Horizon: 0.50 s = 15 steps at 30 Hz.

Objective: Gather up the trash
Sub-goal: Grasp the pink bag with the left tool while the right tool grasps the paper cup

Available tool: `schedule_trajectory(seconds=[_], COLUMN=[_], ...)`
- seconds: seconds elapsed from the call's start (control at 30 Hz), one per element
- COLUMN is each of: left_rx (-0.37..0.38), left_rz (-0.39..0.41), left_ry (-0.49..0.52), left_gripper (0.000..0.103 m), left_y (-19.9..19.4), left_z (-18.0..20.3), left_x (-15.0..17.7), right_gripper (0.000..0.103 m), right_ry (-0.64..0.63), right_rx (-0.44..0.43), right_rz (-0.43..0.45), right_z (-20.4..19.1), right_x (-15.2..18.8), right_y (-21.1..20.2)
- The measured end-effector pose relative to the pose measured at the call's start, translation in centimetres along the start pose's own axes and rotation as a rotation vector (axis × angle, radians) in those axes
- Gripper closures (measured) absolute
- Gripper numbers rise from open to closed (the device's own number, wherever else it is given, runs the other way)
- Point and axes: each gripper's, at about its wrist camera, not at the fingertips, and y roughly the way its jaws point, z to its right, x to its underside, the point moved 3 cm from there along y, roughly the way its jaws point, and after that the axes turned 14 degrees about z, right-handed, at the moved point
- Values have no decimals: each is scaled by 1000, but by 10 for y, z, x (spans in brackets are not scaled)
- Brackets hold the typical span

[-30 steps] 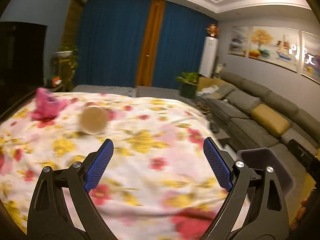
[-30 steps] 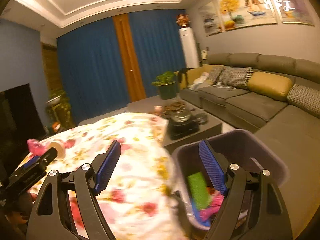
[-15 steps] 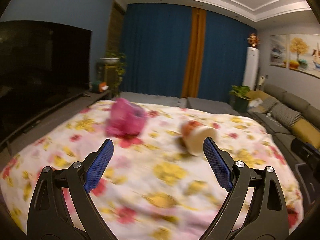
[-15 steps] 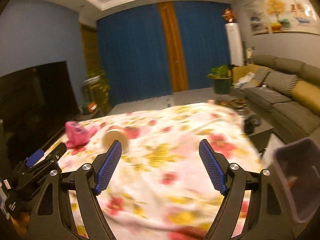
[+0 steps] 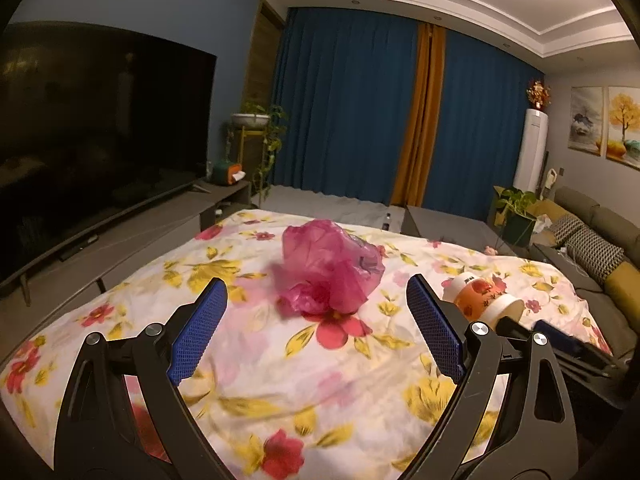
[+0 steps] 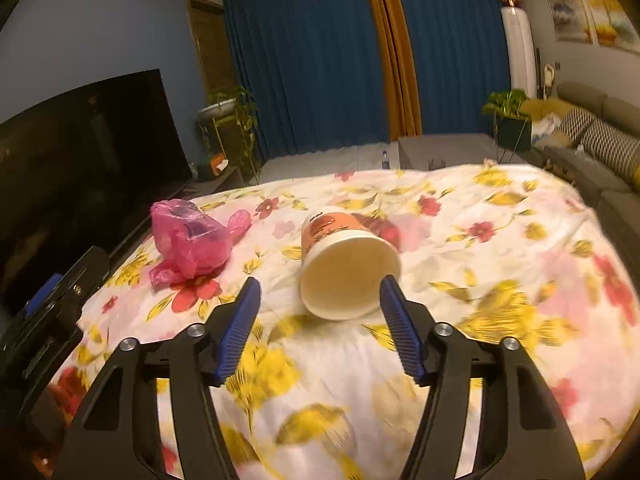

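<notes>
A crumpled pink plastic bag lies on the flowered cloth, just ahead of my open, empty left gripper. An orange and white paper cup lies on its side with its mouth toward me, right in front of my open, empty right gripper. The bag also shows in the right wrist view, left of the cup. The cup shows in the left wrist view, to the right of the bag. The left gripper's body shows at the left edge of the right wrist view.
A large dark TV on a low console stands to the left. A grey sofa with cushions runs along the right. A potted plant and a low grey table stand behind the cloth, before blue curtains.
Both grippers have swung left, away from the grey bin, and moved closer to the cloth. The bag now sits before the left gripper and the cup before the right.
</notes>
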Motion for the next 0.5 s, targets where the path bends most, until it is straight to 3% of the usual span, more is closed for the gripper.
schedule_trajectory(seconds=[0.1, 0.3, 0.47, 0.5], left_rx=[12, 1, -1, 3], left_rz=[-7, -49, -130, -158], left_ry=[2, -24, 8, 9], left_gripper=[13, 14, 15, 22], left_y=[18, 64, 101, 107], left_z=[4, 3, 9, 9], left_x=[2, 4, 16, 21], right_gripper=[56, 91, 97, 97], right_ry=[21, 35, 56, 54], right_rx=[5, -19, -35, -37], right_rz=[-33, -86, -74, -67], right_z=[0, 4, 9, 9], right_x=[3, 12, 13, 13], right_y=[21, 38, 35, 33])
